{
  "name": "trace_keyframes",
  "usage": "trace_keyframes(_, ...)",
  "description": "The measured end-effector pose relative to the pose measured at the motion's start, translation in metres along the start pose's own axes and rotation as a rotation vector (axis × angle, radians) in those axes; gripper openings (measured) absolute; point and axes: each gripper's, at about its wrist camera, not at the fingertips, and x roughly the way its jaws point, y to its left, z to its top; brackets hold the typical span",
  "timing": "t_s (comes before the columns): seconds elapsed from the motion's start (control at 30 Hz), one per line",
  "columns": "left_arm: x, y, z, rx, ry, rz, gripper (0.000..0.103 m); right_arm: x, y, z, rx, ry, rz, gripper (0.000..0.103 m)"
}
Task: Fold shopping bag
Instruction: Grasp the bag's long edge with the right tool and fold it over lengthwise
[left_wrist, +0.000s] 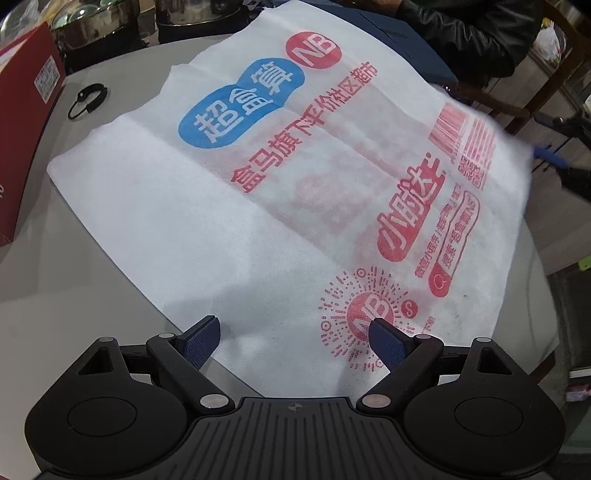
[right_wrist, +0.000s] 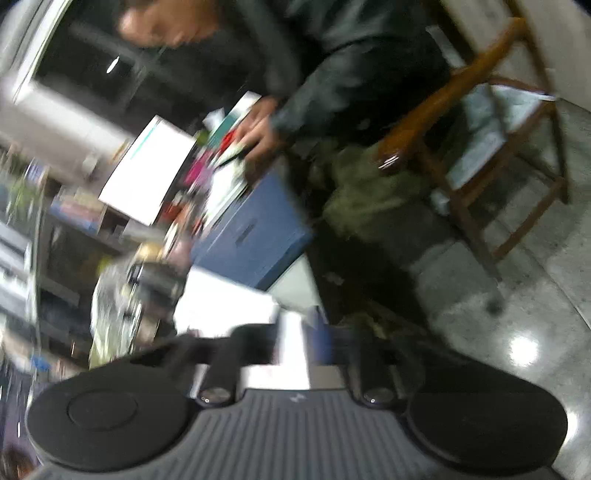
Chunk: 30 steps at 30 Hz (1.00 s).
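Meanwhile, the left gripper (left_wrist: 293, 338) hovers wide open over the near edge of the shopping bag (left_wrist: 236, 199) spread on the table (left_wrist: 66, 280), while the blurred right gripper (right_wrist: 295, 343) apparently pinches white fabric, likely starting the first fold.

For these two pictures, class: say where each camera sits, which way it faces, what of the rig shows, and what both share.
Left wrist: sits on the left tool, looks forward and down over the white shopping bag spread on the grey table; its two fingers show, apart.
Right wrist: sits on the right tool, blurred, faces a seated person, a wooden chair and the floor; its fingers pinch white bag fabric.
Shared: the shopping bag.
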Motion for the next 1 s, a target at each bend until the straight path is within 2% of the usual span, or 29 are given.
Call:
trace_keyframes(0.03, 0.000, 0.002, 0.000, -0.009, 0.003, -0.001, 0.088, -0.003, -0.005, -0.002, 0.022, -0.004, 0.011, 0.036)
trace_keyframes(0.07, -0.001, 0.003, 0.000, -0.019, 0.007, -0.002, 0.088, -0.004, -0.009, -0.004, 0.037, 0.001, 0.014, 0.012)
trace_keyframes(0.13, -0.002, 0.005, -0.002, -0.032, 0.004, -0.006, 0.088, -0.004, -0.012, -0.009, 0.033, 0.030, -0.023, 0.015)
trace_keyframes(0.17, -0.002, 0.006, -0.003, -0.036, 0.002, -0.008, 0.088, -0.004, -0.013, -0.011, 0.019, 0.030, -0.069, 0.036)
trace_keyframes(0.2, -0.002, 0.006, -0.005, -0.037, 0.002, -0.007, 0.088, -0.004, -0.017, -0.014, 0.032, 0.023, -0.105, 0.088)
trace_keyframes(0.23, -0.002, 0.006, -0.006, -0.038, 0.002, -0.006, 0.088, -0.003, -0.022, -0.016, 0.044, 0.017, -0.142, 0.103)
trace_keyframes(0.27, -0.001, 0.006, -0.007, -0.039, 0.001, -0.004, 0.088, -0.002, -0.028, -0.018, 0.067, 0.022, -0.151, 0.103)
trace_keyframes(0.37, -0.001, 0.006, -0.008, -0.043, 0.000, 0.003, 0.088, 0.010, -0.048, -0.021, 0.163, 0.073, -0.103, 0.087)
trace_keyframes(0.47, 0.000, 0.005, -0.008, -0.043, 0.008, 0.015, 0.088, 0.027, -0.059, -0.024, 0.221, 0.093, -0.117, 0.086)
trace_keyframes(0.53, 0.001, 0.005, -0.009, -0.045, 0.017, 0.026, 0.088, 0.040, -0.068, -0.028, 0.281, 0.106, -0.102, 0.082)
trace_keyframes(0.57, 0.000, 0.006, -0.010, -0.049, 0.013, 0.023, 0.088, 0.043, -0.069, -0.030, 0.303, 0.111, -0.087, 0.071)
trace_keyframes(0.6, 0.000, 0.007, -0.011, -0.052, 0.009, 0.021, 0.088, 0.046, -0.068, -0.031, 0.307, 0.113, -0.074, 0.047)
trace_keyframes(0.63, -0.001, 0.008, -0.011, -0.058, 0.005, 0.017, 0.088, 0.048, -0.065, -0.032, 0.294, 0.113, -0.062, 0.028)
trace_keyframes(0.67, -0.001, 0.009, -0.011, -0.067, 0.003, 0.014, 0.088, 0.051, -0.062, -0.032, 0.282, 0.113, -0.050, 0.003)
trace_keyframes(0.7, -0.001, 0.009, -0.011, -0.071, 0.002, 0.013, 0.088, 0.050, -0.055, -0.031, 0.253, 0.105, -0.022, 0.000)
trace_keyframes(0.8, -0.001, 0.009, -0.009, -0.081, 0.001, 0.010, 0.088, 0.034, -0.024, -0.027, 0.113, 0.058, 0.114, 0.000)
trace_keyframes(0.87, 0.000, 0.008, -0.008, -0.089, 0.004, -0.001, 0.092, 0.022, 0.009, -0.026, -0.023, 0.075, 0.211, 0.000)
trace_keyframes(1.0, 0.001, 0.008, -0.008, -0.119, -0.003, -0.022, 0.098, 0.020, 0.054, -0.059, -0.213, 0.251, 0.305, 0.000)
